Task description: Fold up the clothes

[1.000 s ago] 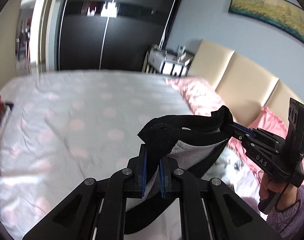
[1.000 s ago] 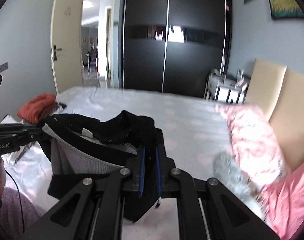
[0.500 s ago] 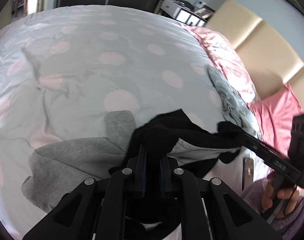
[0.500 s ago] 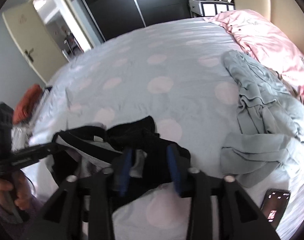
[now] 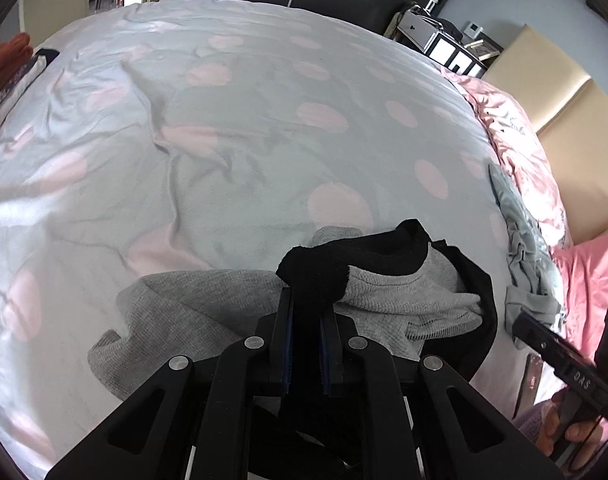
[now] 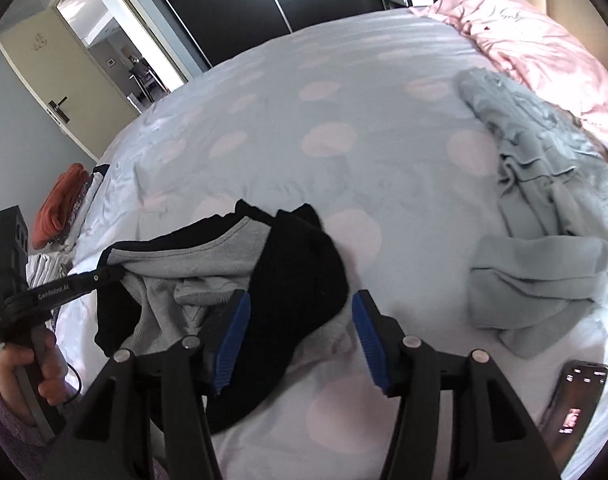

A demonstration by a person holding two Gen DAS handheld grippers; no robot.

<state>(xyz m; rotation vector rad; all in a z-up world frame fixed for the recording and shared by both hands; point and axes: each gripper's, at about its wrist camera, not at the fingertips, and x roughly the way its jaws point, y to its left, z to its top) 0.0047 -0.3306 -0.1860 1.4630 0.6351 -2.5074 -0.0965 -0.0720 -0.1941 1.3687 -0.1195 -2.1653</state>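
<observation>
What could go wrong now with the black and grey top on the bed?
1. The left gripper pinches only the black collar of the top while the right gripper's jaws are opening, with black cloth lying between them, so the top may sag lopsided and crease.
2. The grey sleeve lies bunched on the bedsheet, so a fold now might trap wrinkles.
3. The phone lies close on the right, and a sweep of the cloth could knock it.
</observation>
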